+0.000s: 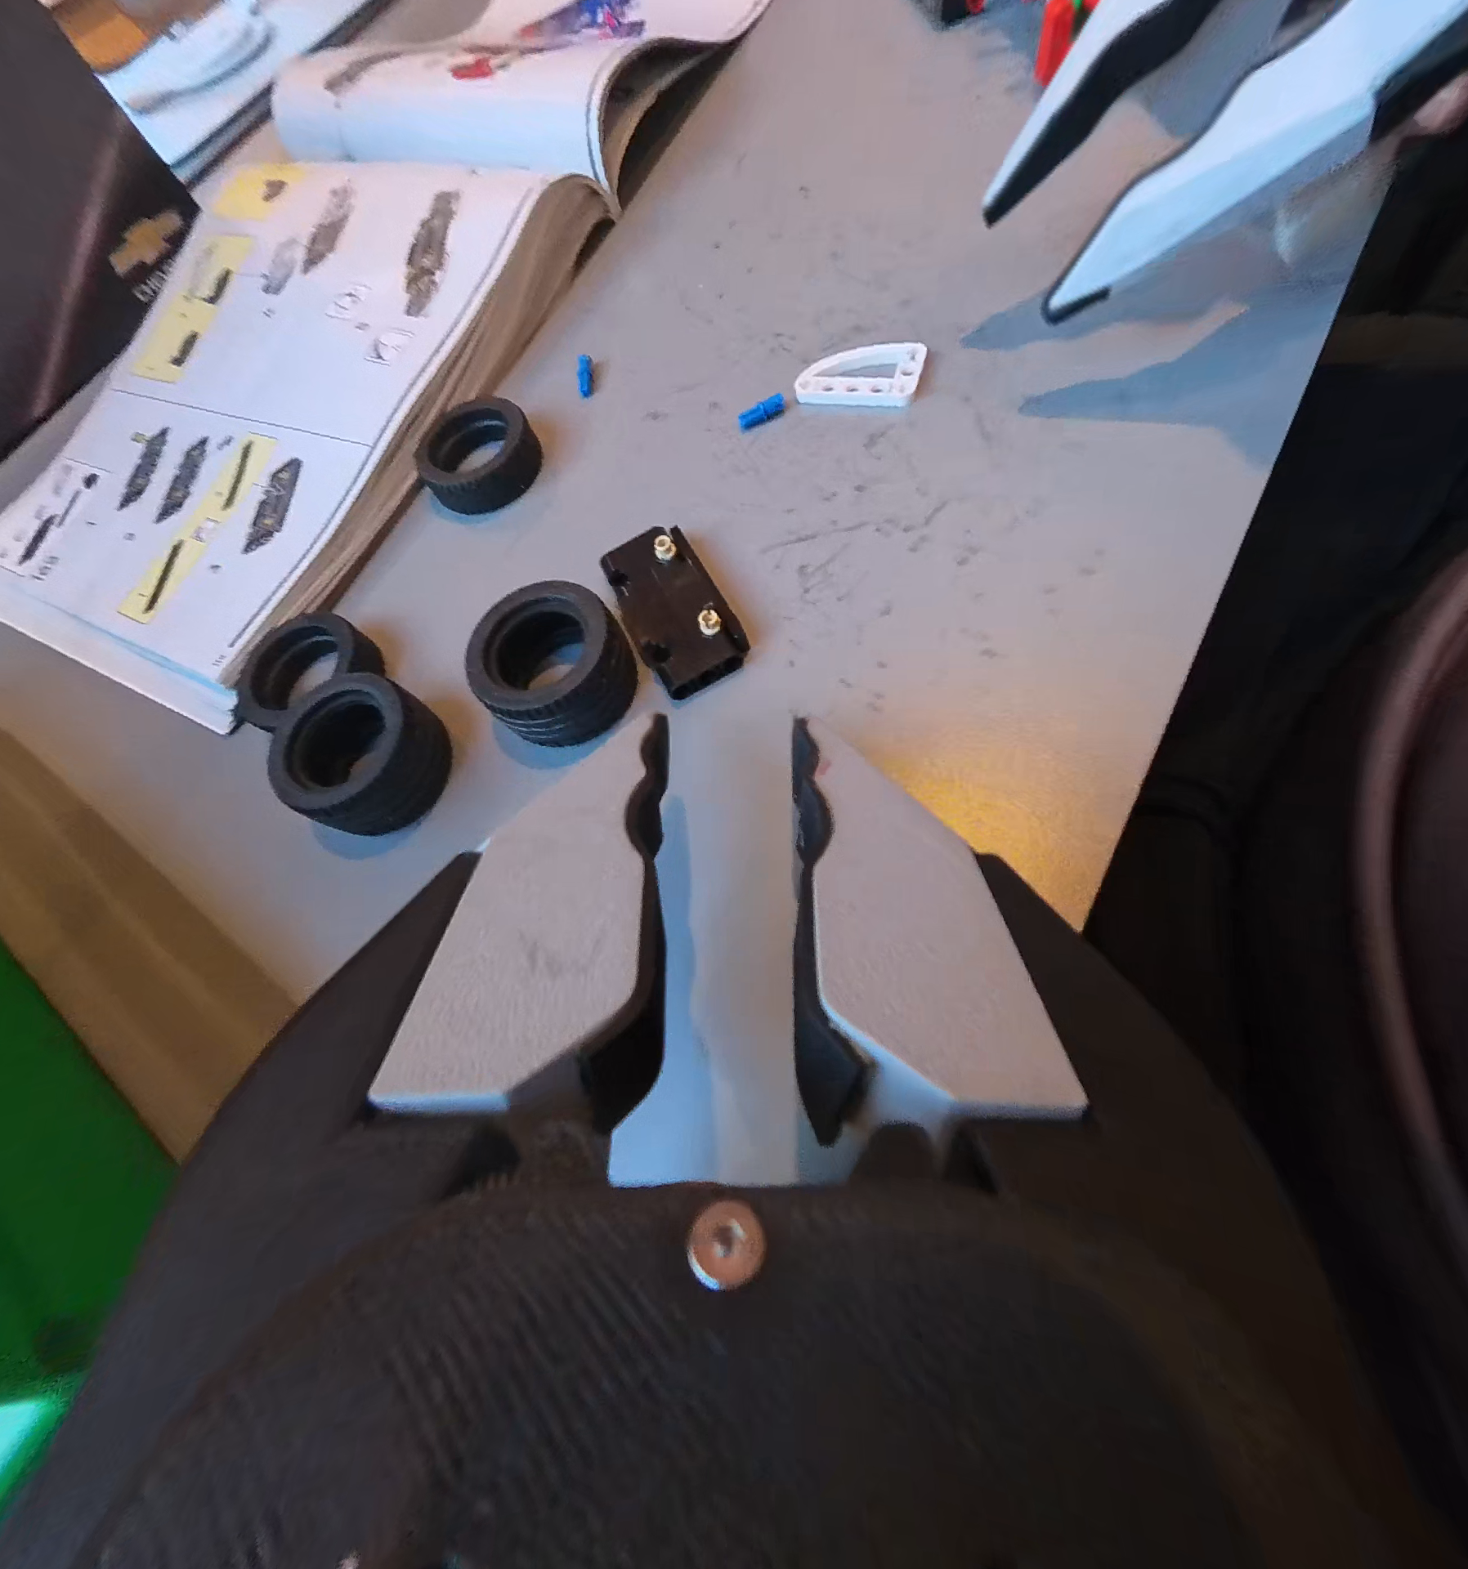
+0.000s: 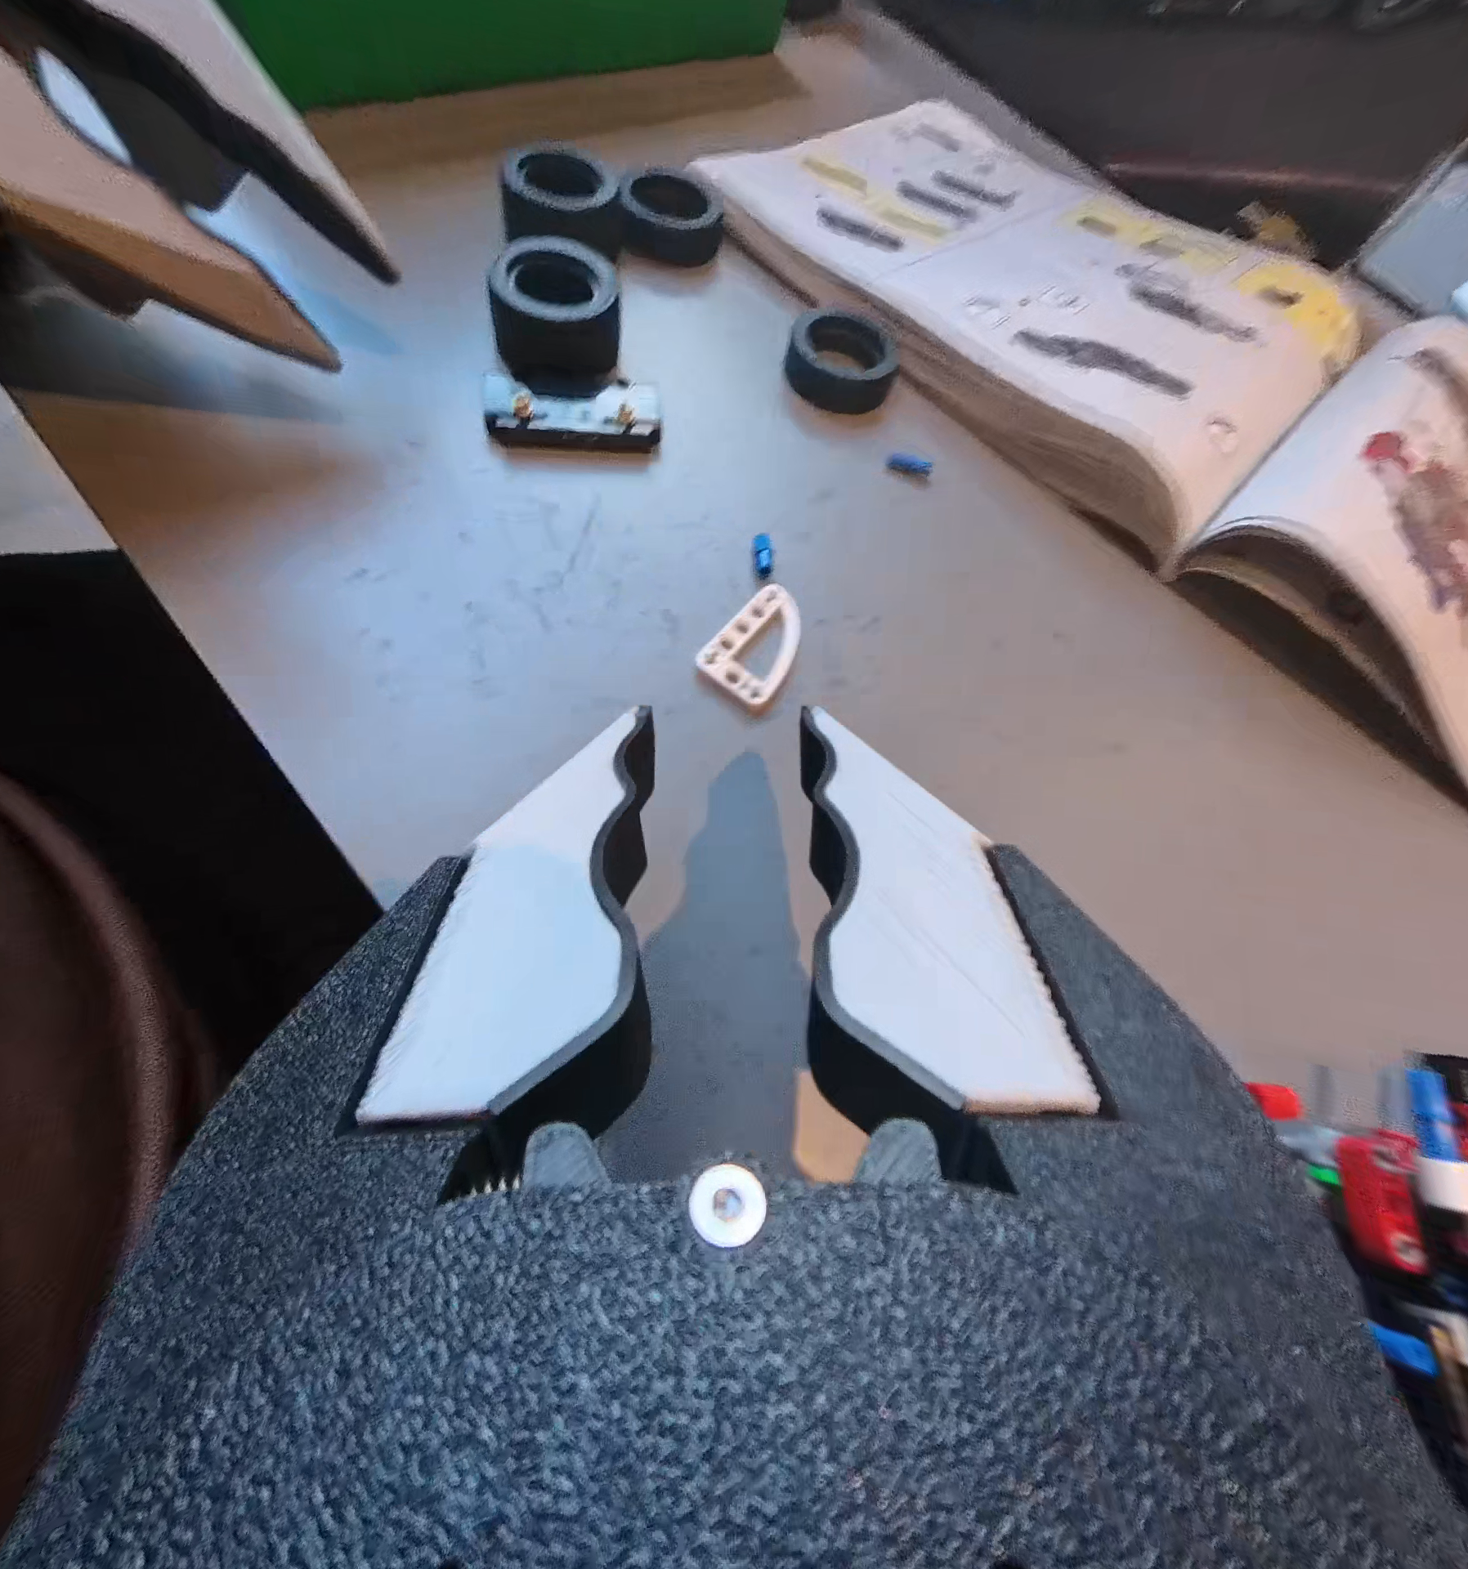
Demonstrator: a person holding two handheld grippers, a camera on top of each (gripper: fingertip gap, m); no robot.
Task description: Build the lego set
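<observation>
left gripper (image 1: 729, 722): I've got it hovering low over the grey table (image 1: 926, 543), fingers spread a fair bit, nothing in them. It's aimed at the black block (image 1: 675, 613), so I reckon that's my next grab.

right gripper (image 2: 726, 711): also gaping and empty, tips just short of the white curved panel (image 2: 749, 649). Looks lined up on purpose.

black block: glossy rectangular piece with two brass-coloured studs on top, lying flat just beside a tyre.

tyres (image 1: 550, 662): four matte ribbed rubber rings, loose near the manual's edge, probably parked for later.

blue pins (image 1: 760, 413): two tiny plastic pegs, well apart from each other, one near the white panel.

manual (image 1: 229, 407): thick, open flat so I can see the steps.

half-built model (image 2: 1427, 1206): red, white and black chunk at the right gripper's side, blurry, can't tell much.
</observation>
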